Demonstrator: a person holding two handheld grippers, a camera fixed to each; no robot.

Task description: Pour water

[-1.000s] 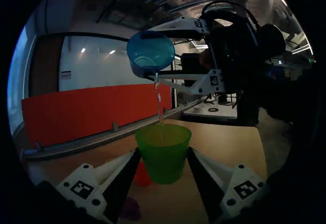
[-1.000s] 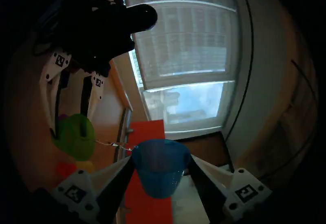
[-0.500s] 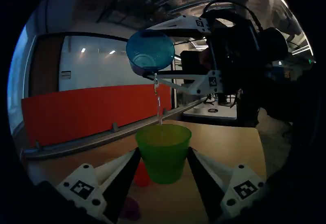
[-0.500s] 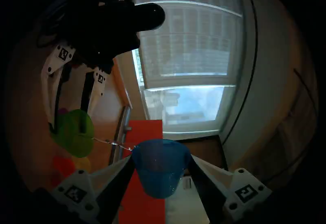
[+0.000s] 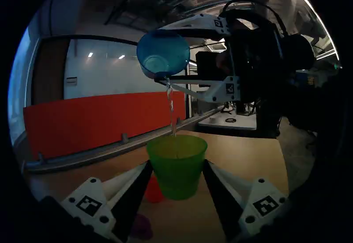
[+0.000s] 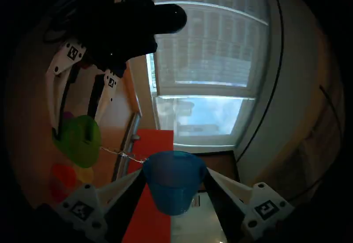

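My left gripper (image 5: 176, 176) is shut on a green cup (image 5: 177, 165), held upright above the wooden table (image 5: 247, 154). Above it, my right gripper (image 5: 170, 55) holds a blue cup (image 5: 163, 55) tipped on its side, and a thin stream of water (image 5: 171, 110) falls from its rim into the green cup. In the right gripper view the blue cup (image 6: 174, 190) sits between my right gripper's (image 6: 174, 185) fingers, the stream (image 6: 121, 153) runs toward the green cup (image 6: 77, 139), and the left gripper (image 6: 78, 126) grips that cup.
A red cup (image 5: 153, 190) and a purple object (image 5: 141, 227) stand on the table behind and below the green cup. An orange partition (image 5: 97, 119) with a metal rail (image 5: 110, 148) borders the table's far side. Large windows (image 6: 207, 75) are beyond the right gripper.
The blue cup has tipped slightly further and the right gripper view has rotated a little. Water keeps running into the green cup, which stays in place.
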